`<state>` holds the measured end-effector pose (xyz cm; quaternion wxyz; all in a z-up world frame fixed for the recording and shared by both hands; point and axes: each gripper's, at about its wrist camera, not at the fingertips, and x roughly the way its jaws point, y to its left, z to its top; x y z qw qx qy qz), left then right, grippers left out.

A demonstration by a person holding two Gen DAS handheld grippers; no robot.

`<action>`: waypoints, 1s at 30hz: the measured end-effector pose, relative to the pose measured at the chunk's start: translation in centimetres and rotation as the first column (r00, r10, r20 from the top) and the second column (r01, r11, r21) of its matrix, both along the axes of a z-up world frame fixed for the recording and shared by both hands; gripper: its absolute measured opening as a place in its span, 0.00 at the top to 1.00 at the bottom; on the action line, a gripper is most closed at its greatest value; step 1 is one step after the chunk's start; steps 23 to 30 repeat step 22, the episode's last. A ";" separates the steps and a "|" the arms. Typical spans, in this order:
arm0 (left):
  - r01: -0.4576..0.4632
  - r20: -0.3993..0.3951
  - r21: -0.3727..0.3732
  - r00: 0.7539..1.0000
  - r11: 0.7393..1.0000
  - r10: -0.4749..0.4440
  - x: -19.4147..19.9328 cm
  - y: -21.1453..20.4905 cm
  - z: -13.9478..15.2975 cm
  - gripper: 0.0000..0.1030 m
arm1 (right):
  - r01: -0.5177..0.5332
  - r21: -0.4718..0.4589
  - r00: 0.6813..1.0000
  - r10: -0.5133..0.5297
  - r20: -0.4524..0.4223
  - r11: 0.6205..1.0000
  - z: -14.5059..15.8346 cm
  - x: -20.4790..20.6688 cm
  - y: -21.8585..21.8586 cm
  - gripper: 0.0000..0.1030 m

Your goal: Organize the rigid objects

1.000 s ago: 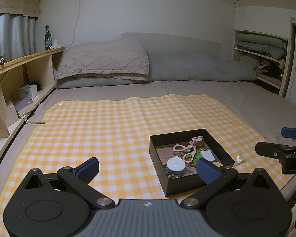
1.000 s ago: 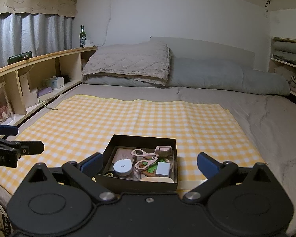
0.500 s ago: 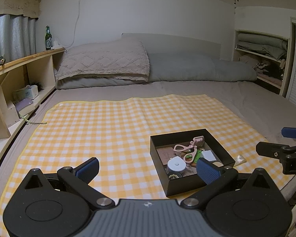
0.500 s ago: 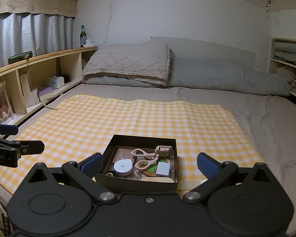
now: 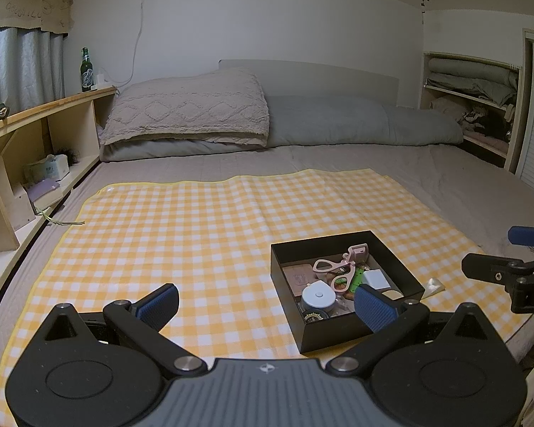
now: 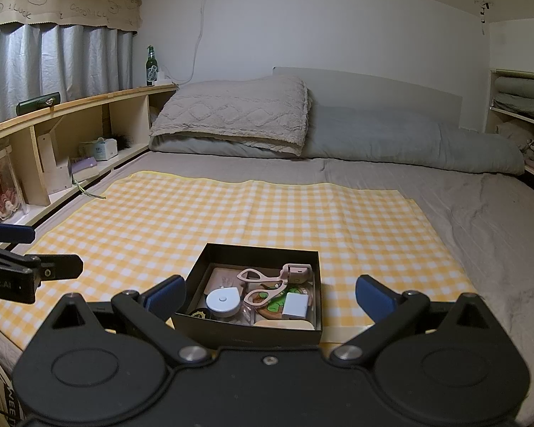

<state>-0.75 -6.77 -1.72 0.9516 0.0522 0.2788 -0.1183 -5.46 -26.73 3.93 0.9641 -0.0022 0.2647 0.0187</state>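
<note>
While both grippers are hovering wide open and holding nothing, a black box [image 6: 231, 334] is sitting on a yellow checked cloth [image 5: 195, 231]; the right gripper [image 6: 270, 297] is poised just in front of the box, the left gripper [image 5: 267, 299] off to the box's left. Pink scissors [image 6: 267, 279] are lying tangled over a white round case [image 6: 223, 300] and a white block [image 6: 295, 305] inside the box, so a careless pinch risks dragging neighbours out or tipping the box on the soft bedding
</note>
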 end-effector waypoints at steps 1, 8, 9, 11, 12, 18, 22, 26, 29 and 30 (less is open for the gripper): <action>0.000 0.000 0.000 1.000 1.000 0.000 0.0 0.0 0.0 0.00 | 0.001 0.000 1.000 -0.001 0.001 1.000 0.0 0.0 0.0 0.00; 0.000 0.000 0.002 1.000 1.000 0.000 0.0 0.0 0.0 0.00 | 0.001 0.001 1.000 -0.001 0.002 1.000 0.0 0.0 0.0 0.00; -0.001 0.000 0.002 1.000 1.000 0.001 0.0 -0.1 0.0 0.00 | 0.001 0.001 1.000 -0.001 0.002 1.000 0.0 0.0 0.0 0.00; 0.001 0.000 0.003 1.000 1.000 -0.001 -0.1 -0.1 0.0 0.00 | 0.000 0.001 1.000 0.000 0.002 1.000 0.0 0.0 0.0 0.00; 0.002 0.001 0.004 1.000 1.000 -0.002 -0.1 -0.1 0.0 0.00 | 0.000 0.001 1.000 0.000 0.002 1.000 0.0 0.0 0.0 0.00; 0.009 0.001 0.008 1.000 1.000 -0.009 0.0 0.2 -0.1 0.00 | 0.000 0.001 1.000 0.000 0.002 1.000 0.0 0.0 0.0 0.00; 0.010 -0.001 0.012 1.000 1.000 -0.010 0.0 0.4 -0.2 0.00 | 0.000 0.001 1.000 0.000 0.003 1.000 0.0 0.0 0.0 0.00; 0.010 -0.001 0.012 1.000 1.000 -0.010 0.0 0.4 -0.2 0.00 | 0.000 0.001 1.000 0.000 0.003 1.000 0.0 0.0 0.0 0.00; 0.010 -0.001 0.012 1.000 1.000 -0.010 0.0 0.4 -0.2 0.00 | 0.000 0.001 1.000 0.000 0.003 1.000 0.0 0.0 0.0 0.00; 0.010 -0.001 0.012 1.000 1.000 -0.010 0.0 0.4 -0.2 0.00 | 0.000 0.001 1.000 0.000 0.003 1.000 0.0 0.0 0.0 0.00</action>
